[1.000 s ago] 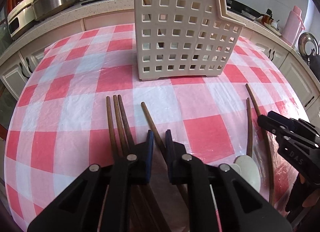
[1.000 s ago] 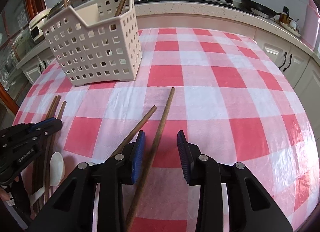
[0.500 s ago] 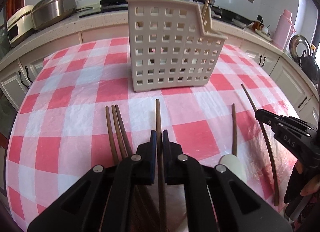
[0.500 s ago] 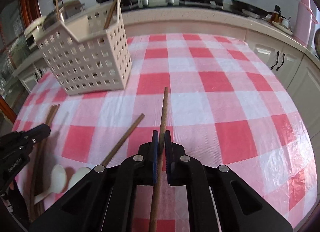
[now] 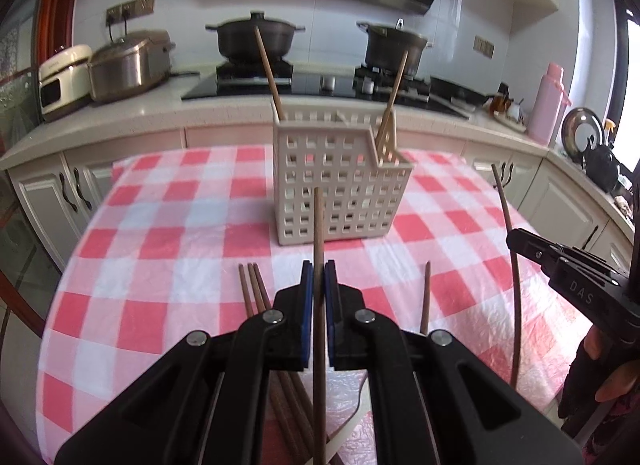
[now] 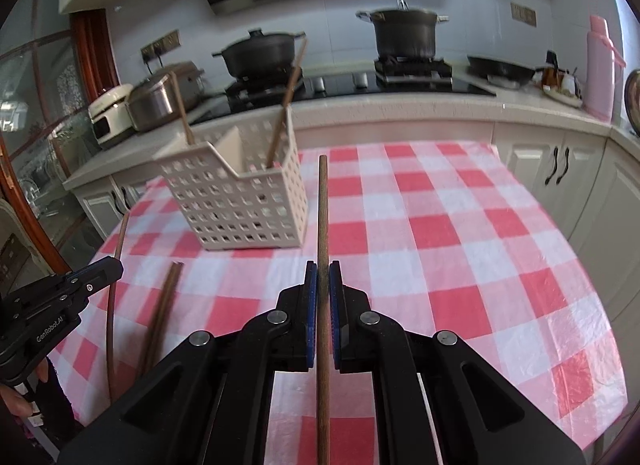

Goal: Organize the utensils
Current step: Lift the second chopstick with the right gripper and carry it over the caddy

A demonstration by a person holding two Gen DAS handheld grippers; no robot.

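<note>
At lower centre of each view, the left tool (image 5: 319,277) and right tool (image 6: 322,277) each clench one wooden chopstick (image 5: 318,233), the other chopstick (image 6: 322,209) pointing toward the slotted basket (image 5: 340,189) mid-desk (image 5: 160,241), where long unsupported tips could swing and knock its rim.

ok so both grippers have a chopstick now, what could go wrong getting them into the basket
1. Each chopstick is pinched by narrow pads: the left gripper holds its chopstick, the right gripper holds its own. Either might pivot or slip.
2. The basket already holds two leaning chopsticks; an incoming tip could catch them or the rim and tip the basket.
3. The grippers sit close together, so they might collide on approach.
</note>
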